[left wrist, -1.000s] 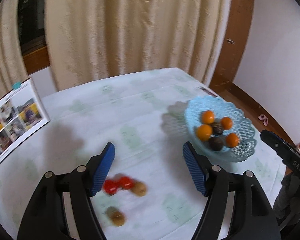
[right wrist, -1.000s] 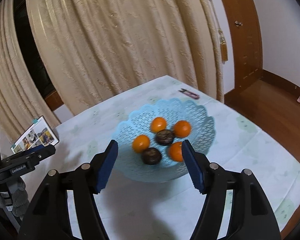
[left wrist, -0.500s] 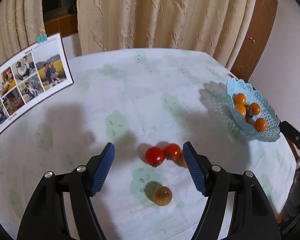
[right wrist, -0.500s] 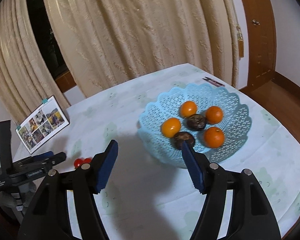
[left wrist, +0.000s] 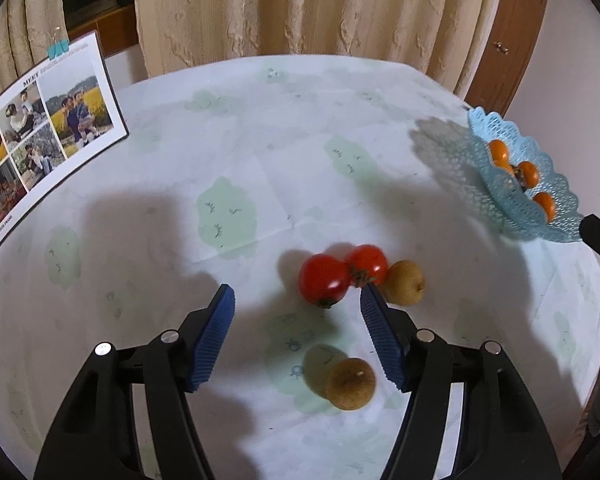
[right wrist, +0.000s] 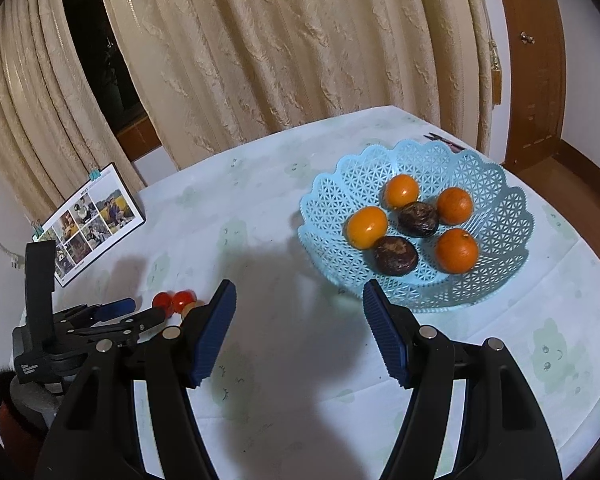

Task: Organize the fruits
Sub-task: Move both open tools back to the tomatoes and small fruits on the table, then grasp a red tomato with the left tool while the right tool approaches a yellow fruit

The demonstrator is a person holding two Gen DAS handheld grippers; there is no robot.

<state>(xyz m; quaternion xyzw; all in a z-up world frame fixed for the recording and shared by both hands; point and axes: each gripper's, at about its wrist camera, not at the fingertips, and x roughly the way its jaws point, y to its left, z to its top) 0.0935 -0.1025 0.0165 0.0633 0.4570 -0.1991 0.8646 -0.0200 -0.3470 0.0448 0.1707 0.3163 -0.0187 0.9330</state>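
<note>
Left gripper (left wrist: 296,300) hung wide open over four loose fruits at lower center of its view, holding nothing. Near tomato (left wrist: 324,280) sat just ahead of the pads, touching the far tomato (left wrist: 367,264); a brown pear (left wrist: 403,282) touched that one, partly behind the right pad. A second pear (left wrist: 351,378) lay apart, lower, between the fingers. Right gripper (right wrist: 298,316) was also open and empty, hovering in front of the blue basket (right wrist: 328,208), which held four oranges (right wrist: 367,227) and two dark fruits (right wrist: 395,255).

Likely step: grab the near tomato. Best to center the pads on it alone, since the touching neighbor could get bumped and roll; close gently, the skin looks soft. Lower pear could be clipped by the right finger on descent.

Basket in the left view was cut at the right edge, contents half hidden by its wall. In the right view the loose fruits were mostly blocked by gripper hardware at lower left. The dark fruits' type was hard to tell. Photo board (left wrist: 40,128) ran off the left edge.
</note>
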